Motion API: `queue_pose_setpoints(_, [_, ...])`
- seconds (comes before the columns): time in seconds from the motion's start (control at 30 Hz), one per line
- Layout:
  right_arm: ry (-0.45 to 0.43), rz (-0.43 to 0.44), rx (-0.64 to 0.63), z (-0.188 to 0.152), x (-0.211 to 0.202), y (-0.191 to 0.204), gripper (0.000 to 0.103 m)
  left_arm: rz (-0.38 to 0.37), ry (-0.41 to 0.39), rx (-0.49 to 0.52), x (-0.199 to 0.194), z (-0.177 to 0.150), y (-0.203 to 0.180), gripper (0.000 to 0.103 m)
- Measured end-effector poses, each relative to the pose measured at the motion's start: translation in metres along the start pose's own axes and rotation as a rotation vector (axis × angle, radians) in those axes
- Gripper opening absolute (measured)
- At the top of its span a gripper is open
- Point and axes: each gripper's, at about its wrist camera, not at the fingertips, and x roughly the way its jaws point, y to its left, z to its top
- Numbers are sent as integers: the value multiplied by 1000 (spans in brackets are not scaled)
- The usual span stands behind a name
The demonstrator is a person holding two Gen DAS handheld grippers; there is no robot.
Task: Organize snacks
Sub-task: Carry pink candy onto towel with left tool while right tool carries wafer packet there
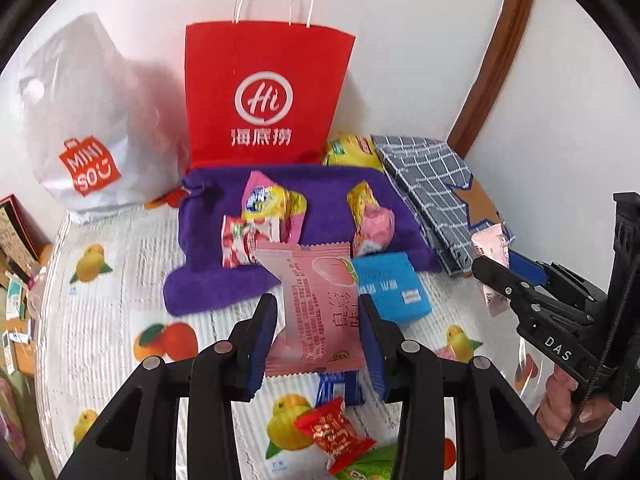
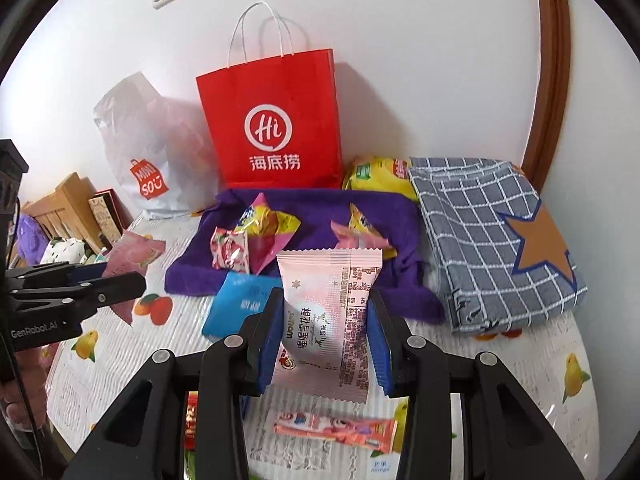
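Left gripper (image 1: 318,336) is clamped on a pink peach-print packet (image 1: 316,312), pads pressing both side edges; the packet hangs clear above the fruit-print tablecloth (image 1: 100,320). Right gripper (image 2: 326,334) is clamped the same way on a pale pink nougat packet (image 2: 330,320), also off the table.

Likely step: carry both to a drop spot. Destination unclear from these views; the purple towel (image 2: 312,204) already carries sorted-looking snacks, so that is the best guess.

Advice: keep the packets apart in transit, approach from above, and release only once each is low over bare towel. The wrappers are light and slippery, so a high drop could skid or knock the neighbours.

Containers:
- Red paper bag (image 2: 272,120) stands upright against the wall; inside not visible.
- White Miniso bag (image 1: 92,128) is bulging; contents hidden.
- The towel holds a pink-yellow packet (image 1: 276,204), a red-white candy (image 1: 244,240) touching it, and a yellow-pink packet (image 1: 370,220) apart.
- Blue packet (image 1: 392,288) sits at the towel's near edge.
- Checked cloth bag (image 2: 492,240) lies flat.
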Motion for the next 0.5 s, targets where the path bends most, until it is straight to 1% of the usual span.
queue_pose_setpoints(0.2, [-10, -21, 4, 25, 14, -8, 40, 5, -22, 12, 6, 28, 1, 39])
queue_pose_setpoints(0.5, [-22, -30, 19, 61, 51, -17, 40, 16, -20, 26, 39, 66, 8, 39])
